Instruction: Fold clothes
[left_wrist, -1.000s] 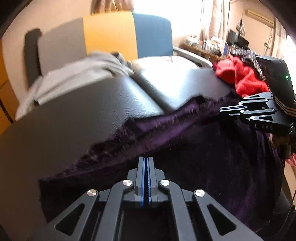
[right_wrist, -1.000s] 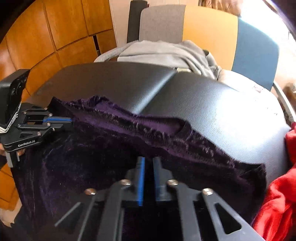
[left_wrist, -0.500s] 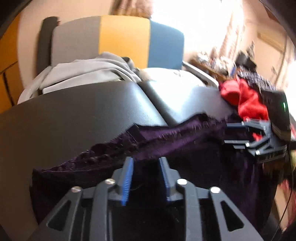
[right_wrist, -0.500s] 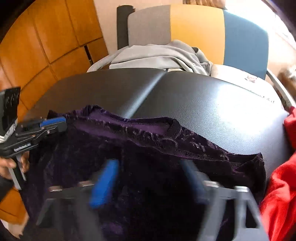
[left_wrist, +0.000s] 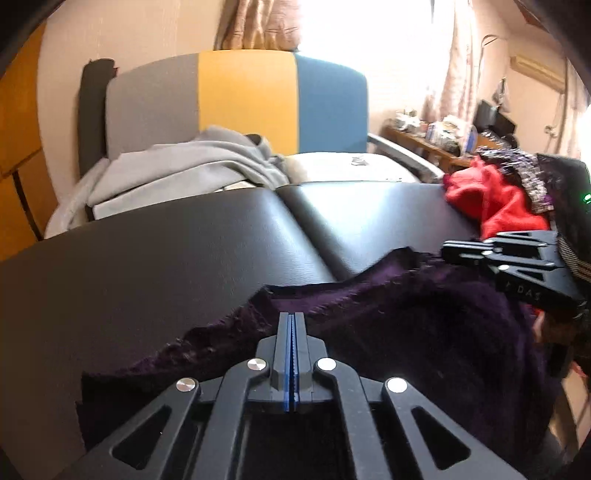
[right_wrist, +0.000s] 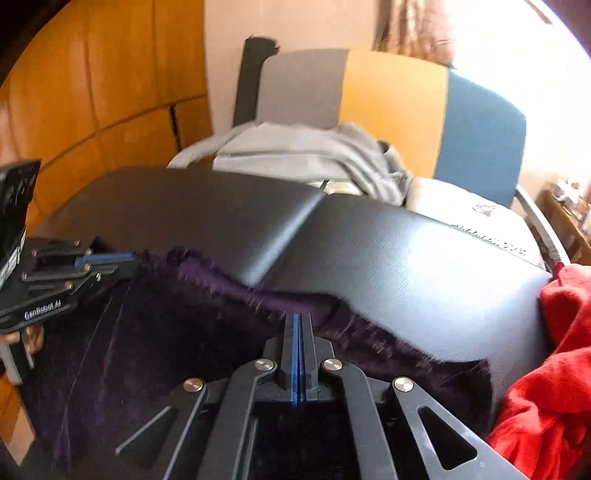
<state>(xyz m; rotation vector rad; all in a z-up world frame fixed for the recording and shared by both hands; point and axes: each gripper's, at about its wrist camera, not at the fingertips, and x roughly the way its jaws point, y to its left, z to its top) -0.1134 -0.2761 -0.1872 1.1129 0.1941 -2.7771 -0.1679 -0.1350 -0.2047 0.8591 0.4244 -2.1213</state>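
A dark purple velvet garment (left_wrist: 406, 332) lies spread over the near part of a black padded table (left_wrist: 166, 258). My left gripper (left_wrist: 290, 317) is shut, its blue pads pinched on the garment's far edge near the left corner. The right wrist view shows the left gripper (right_wrist: 110, 258) from the side, clamped where the purple garment (right_wrist: 177, 314) ends. My right gripper (right_wrist: 297, 317) is shut on the same edge by the neckline dip. The left wrist view has the right gripper (left_wrist: 448, 251) at the cloth's raised right end.
A folded grey garment (left_wrist: 177, 173) lies on a grey, yellow and blue chair (left_wrist: 243, 99) behind the table. A red garment (left_wrist: 491, 199) is heaped at the table's right end. Wooden cabinet panels (right_wrist: 92, 92) stand to the left. The table's far half is bare.
Both grippers opened over the purple garment half a second ago and have shut again on its far edge. The edge between them now sits slightly raised.
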